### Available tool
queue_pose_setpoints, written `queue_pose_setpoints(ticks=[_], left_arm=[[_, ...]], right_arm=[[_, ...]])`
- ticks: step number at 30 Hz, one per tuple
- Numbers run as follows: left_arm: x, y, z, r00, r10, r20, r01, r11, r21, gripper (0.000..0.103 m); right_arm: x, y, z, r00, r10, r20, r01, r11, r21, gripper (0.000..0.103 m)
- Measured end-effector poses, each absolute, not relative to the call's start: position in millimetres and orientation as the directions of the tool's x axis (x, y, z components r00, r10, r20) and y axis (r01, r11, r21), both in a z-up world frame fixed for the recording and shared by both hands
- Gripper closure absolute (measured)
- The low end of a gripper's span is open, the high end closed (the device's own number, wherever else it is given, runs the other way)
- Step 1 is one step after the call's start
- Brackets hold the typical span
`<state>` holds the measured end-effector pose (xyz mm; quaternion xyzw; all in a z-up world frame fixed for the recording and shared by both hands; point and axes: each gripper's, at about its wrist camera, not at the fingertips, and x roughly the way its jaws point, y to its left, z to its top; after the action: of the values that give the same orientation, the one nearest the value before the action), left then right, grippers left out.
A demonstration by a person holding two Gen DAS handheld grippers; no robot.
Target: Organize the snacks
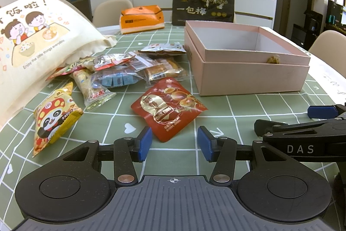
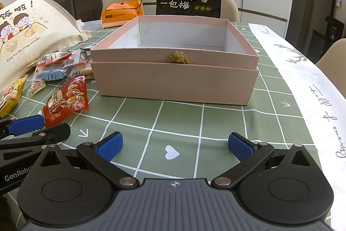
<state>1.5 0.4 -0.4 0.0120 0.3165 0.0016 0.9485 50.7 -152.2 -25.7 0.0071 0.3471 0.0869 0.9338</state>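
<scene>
Left tool [image 1: 174, 142] and right tool [image 2: 175, 145] both gape, holding nothing. Snack packets [image 1: 121, 70] lie heaped on the worktop [image 2: 179, 122] beside the pink box [image 2: 175, 70] — lower packets overlapped, labels largely unreadable.

We see only part of the cream cloth bag [image 1: 32, 36]: the left edge cuts it in both views, along with the first of its printed characters. The yellow panda packet [image 2: 9, 96] is cropped at the right wrist view's left edge. In the snack pile [image 1: 121, 70], overlapping wrappers hide each other, and their small print is unreadable. The pink box [image 2: 173, 83] hides its own floor behind its near wall.
</scene>
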Motion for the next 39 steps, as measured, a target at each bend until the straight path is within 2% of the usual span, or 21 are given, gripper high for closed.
queue_pose_setpoints(ticks=[22,26,31,33,35,36,39], left_arm=[[2,2,-1,0.799,0.006,-0.601,0.004,1.000,0.016,0.048],[2,2,-1,0.799,0.007,-0.601,0.004,1.000,0.016,0.049],[1,2,0,0.800,0.025,-0.600,-0.013,1.000,0.024,0.048],[0,4,0,0.800,0.030,-0.599,-0.040,0.999,-0.003,0.053],[4,11,8,0.786,0.010,-0.618,-0.066,0.996,-0.067,0.053],[7,15,16,0.788,-0.004,-0.616,-0.076,0.992,-0.103,0.053],[28,30,47,0.812,0.015,-0.584,-0.110,0.986,-0.129,0.053]], right_arm=[[48,-153,-28,0.743,0.168,-0.647,-0.160,0.984,0.072,0.000],[57,-155,-23,0.662,0.238,-0.710,-0.264,0.962,0.076,0.000],[65,-162,-20,0.620,0.273,-0.736,-0.331,0.941,0.070,0.000],[69,-163,-16,0.569,0.293,-0.768,-0.379,0.923,0.071,0.000],[78,-162,-5,0.480,0.337,-0.810,-0.479,0.874,0.080,0.021],[81,-162,10,0.507,0.334,-0.795,-0.493,0.868,0.050,0.026],[86,-166,58,0.732,0.271,-0.625,-0.440,0.888,-0.131,0.010]])
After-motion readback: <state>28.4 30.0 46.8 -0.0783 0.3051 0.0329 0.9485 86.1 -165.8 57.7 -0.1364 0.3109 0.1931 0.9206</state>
